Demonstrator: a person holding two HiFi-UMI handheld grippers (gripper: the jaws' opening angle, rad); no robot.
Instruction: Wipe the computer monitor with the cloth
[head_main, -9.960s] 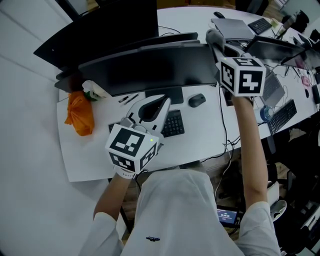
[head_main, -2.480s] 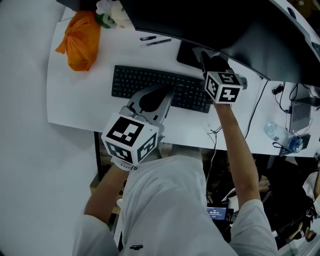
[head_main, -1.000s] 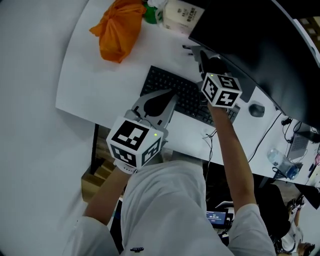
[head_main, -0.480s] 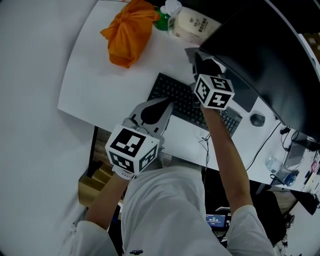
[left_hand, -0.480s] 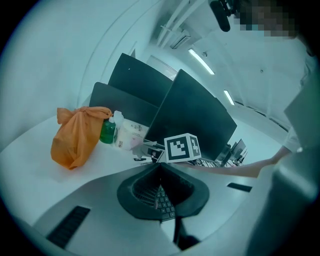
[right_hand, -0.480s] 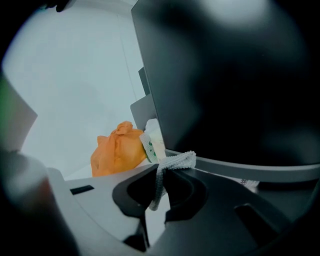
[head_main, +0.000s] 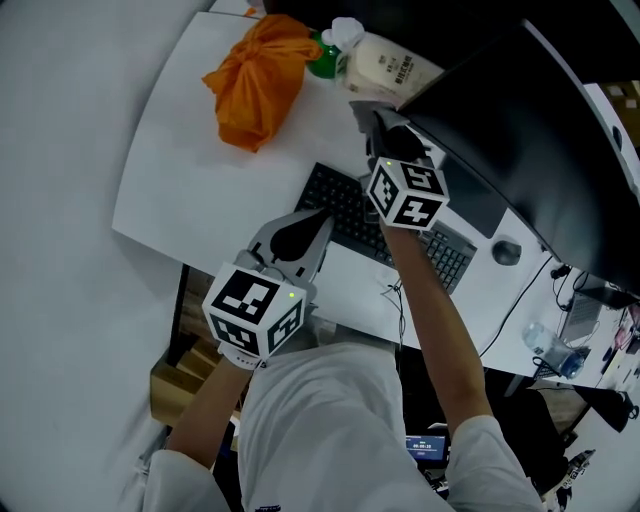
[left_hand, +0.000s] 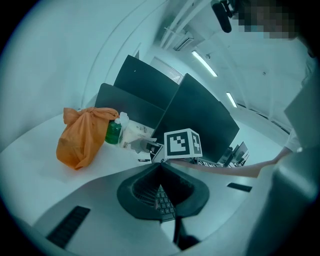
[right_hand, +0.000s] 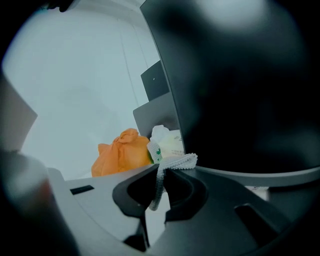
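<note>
Your right gripper (right_hand: 161, 172) is clamped on the pale woven cloth (right_hand: 176, 161), arm stretched forward, holding it at what looks like the lower left corner of the dark computer monitor (head_main: 520, 130). Your left gripper (left_hand: 160, 166) hovers near the black keyboard (head_main: 450, 258), jaws together, empty.

The right gripper (head_main: 378, 128) is holding the cloth (head_main: 362, 106) at the monitor (head_main: 520, 130) corner; the left gripper (head_main: 318, 222) is hanging over the keyboard (head_main: 347, 203)
</note>
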